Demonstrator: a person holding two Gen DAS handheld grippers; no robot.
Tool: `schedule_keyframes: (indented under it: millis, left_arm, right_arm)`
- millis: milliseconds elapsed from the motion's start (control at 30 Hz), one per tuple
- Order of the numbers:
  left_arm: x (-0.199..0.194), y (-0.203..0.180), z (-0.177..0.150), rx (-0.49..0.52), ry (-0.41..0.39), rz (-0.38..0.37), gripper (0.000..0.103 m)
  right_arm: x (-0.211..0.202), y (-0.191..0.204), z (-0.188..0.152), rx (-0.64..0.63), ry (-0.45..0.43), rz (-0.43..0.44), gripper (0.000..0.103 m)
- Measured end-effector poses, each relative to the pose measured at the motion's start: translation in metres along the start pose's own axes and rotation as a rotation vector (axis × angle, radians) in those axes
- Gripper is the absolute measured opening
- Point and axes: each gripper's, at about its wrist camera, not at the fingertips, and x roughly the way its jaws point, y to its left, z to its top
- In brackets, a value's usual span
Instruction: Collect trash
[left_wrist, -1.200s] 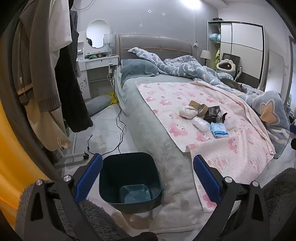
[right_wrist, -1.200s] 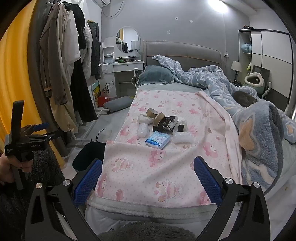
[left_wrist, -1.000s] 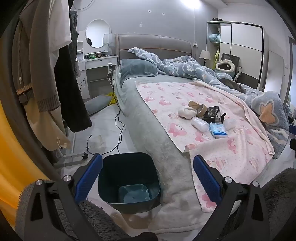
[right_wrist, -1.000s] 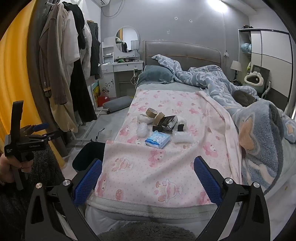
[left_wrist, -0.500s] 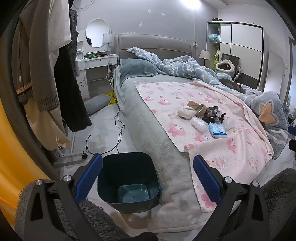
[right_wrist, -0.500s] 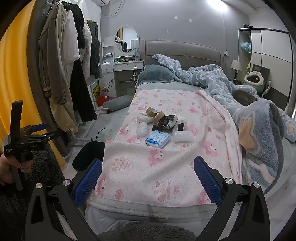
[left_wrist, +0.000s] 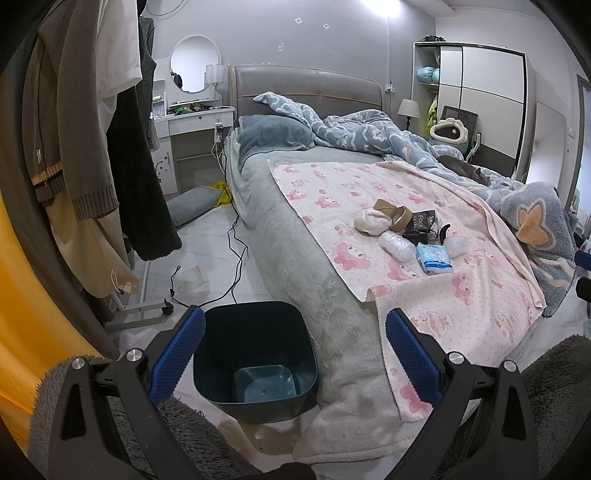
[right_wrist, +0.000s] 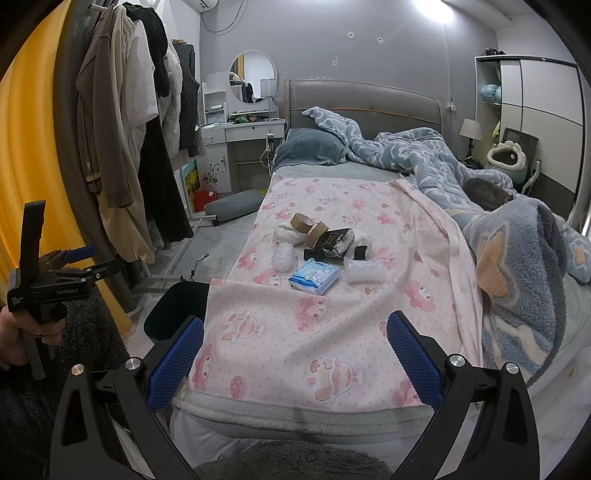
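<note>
A heap of trash lies on the pink blanket (right_wrist: 332, 321) in the middle of the bed: a blue tissue pack (right_wrist: 314, 275), clear bubble wrap (right_wrist: 364, 270), a black packet (right_wrist: 334, 240), cardboard tape rolls (right_wrist: 301, 223) and white wads (right_wrist: 286, 233). The same heap shows in the left wrist view around the tissue pack (left_wrist: 433, 257). A dark teal bin (left_wrist: 255, 354) stands on the floor by the bed's corner, under my open left gripper (left_wrist: 293, 356). My right gripper (right_wrist: 293, 356) is open over the foot of the bed, well short of the heap.
Clothes hang on a rack (left_wrist: 92, 147) at the left, beside a yellow curtain (right_wrist: 26, 147). Cables (left_wrist: 236, 258) trail on the floor. A blue duvet (right_wrist: 424, 162) and a fleece throw (right_wrist: 524, 280) cover the bed's right side. A hand (right_wrist: 18, 332) holds the left gripper.
Both views have shifted very slightly; the grippers stay open and the heap and bin have not moved.
</note>
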Motion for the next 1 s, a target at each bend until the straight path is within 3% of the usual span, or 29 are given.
schedule_keyframes:
  millis: [1000]
  left_arm:
    - [0.0011,-0.0064,-0.0017,-0.006,0.008,-0.006,0.1]
  right_arm:
    - [-0.0004,-0.0002,0.0002,0.001,0.0,-0.001,0.1]
